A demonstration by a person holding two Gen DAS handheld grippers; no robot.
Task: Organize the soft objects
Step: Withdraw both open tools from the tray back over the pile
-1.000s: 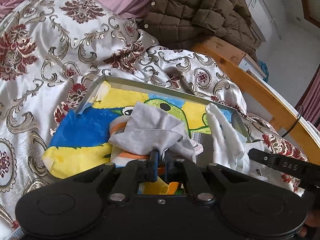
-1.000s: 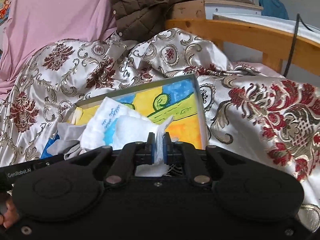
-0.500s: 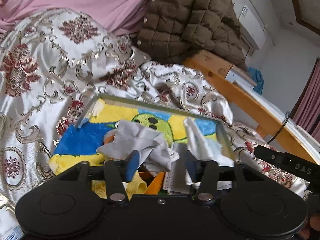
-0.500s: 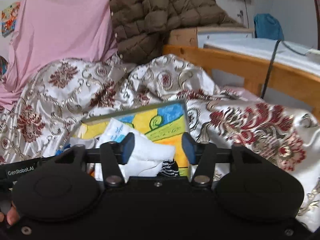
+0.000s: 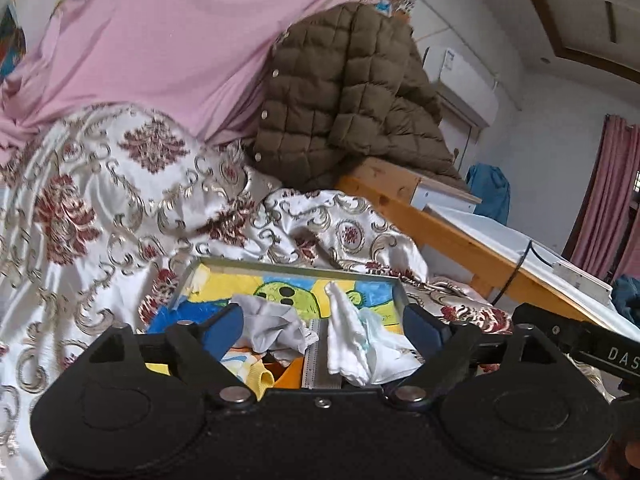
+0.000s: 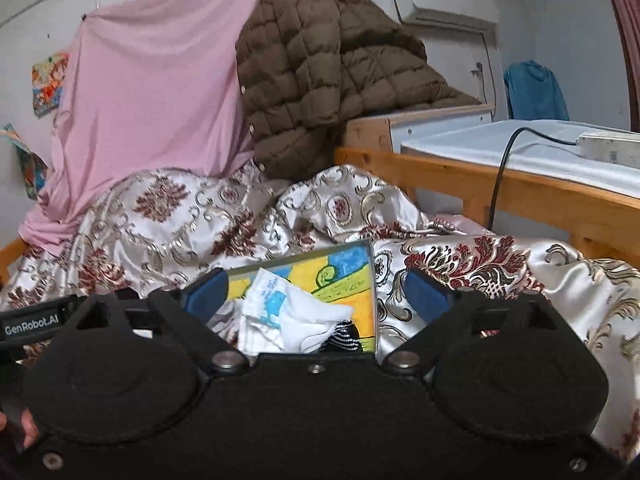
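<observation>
A shallow box (image 5: 296,268) with a yellow, blue and green cartoon lining lies on the patterned bed cover; it also shows in the right wrist view (image 6: 374,280). In it lie a crumpled grey cloth (image 5: 272,328), a white cloth (image 5: 348,340) and yellow and orange pieces (image 5: 264,376). The right wrist view shows the white cloth with blue print (image 6: 288,312) and a black-and-white striped piece (image 6: 344,336). My left gripper (image 5: 324,324) is open and empty, above the box's near side. My right gripper (image 6: 316,292) is open and empty, above the white cloth.
A silky floral bed cover (image 5: 100,208) spreads around the box. A brown quilted jacket (image 5: 348,96) and pink sheet (image 5: 168,40) hang behind. A wooden bed rail (image 6: 520,192) with a black cable (image 6: 500,168) runs along the right.
Both grippers opened, letting go of the grey cloth and the white cloth into the box, then lifted and drew back from it.
</observation>
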